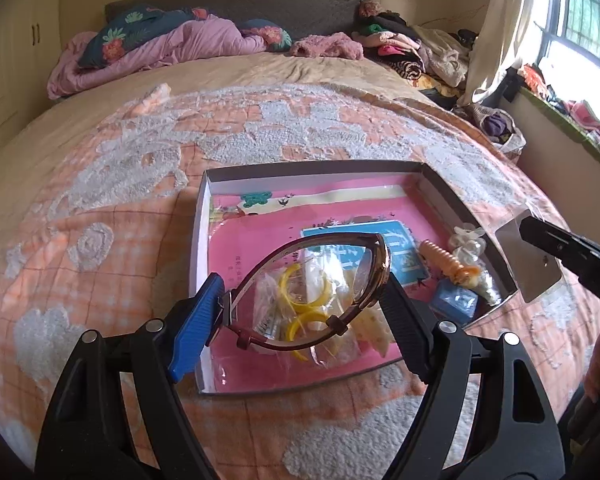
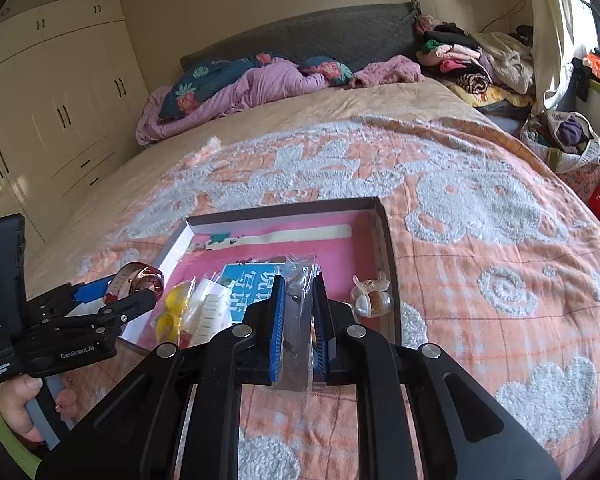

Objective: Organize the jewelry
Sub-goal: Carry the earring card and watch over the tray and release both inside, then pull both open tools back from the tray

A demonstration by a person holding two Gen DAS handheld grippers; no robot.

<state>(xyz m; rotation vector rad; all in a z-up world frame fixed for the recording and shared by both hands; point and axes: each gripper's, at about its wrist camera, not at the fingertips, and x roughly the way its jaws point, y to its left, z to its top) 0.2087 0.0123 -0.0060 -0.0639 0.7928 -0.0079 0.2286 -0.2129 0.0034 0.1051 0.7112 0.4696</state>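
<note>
The watch [image 1: 308,280] is in my left gripper [image 1: 300,296], held by its strap loop with the case on the right side, and it hangs just above the box [image 1: 202,240]. In the box lie the things already sorted: yellow rings [image 1: 304,304] in a clear packet, a white comb [image 2: 212,314], an orange beaded piece [image 1: 446,258], a small blue case [image 1: 454,300] and a clear clip [image 2: 372,298] near the right wall. I judge that the step in hand is placing the watch into the box. The next move, I think, calls for lowering it onto a free pink part of the floor, then spreading the fingers, so it does not fall on the packet of rings.

My right gripper [image 2: 298,304] is pressed together on a small clear bag [image 2: 298,280]; what is inside I cannot tell. It waits over the near right part of the box, pointing forward, almost level. The left gripper comes from the near left side and tilts slightly downward; my left hand [image 2: 16,404] grips its handle. The box lies on the orange blanket [image 2: 480,260] of the bed.
</note>
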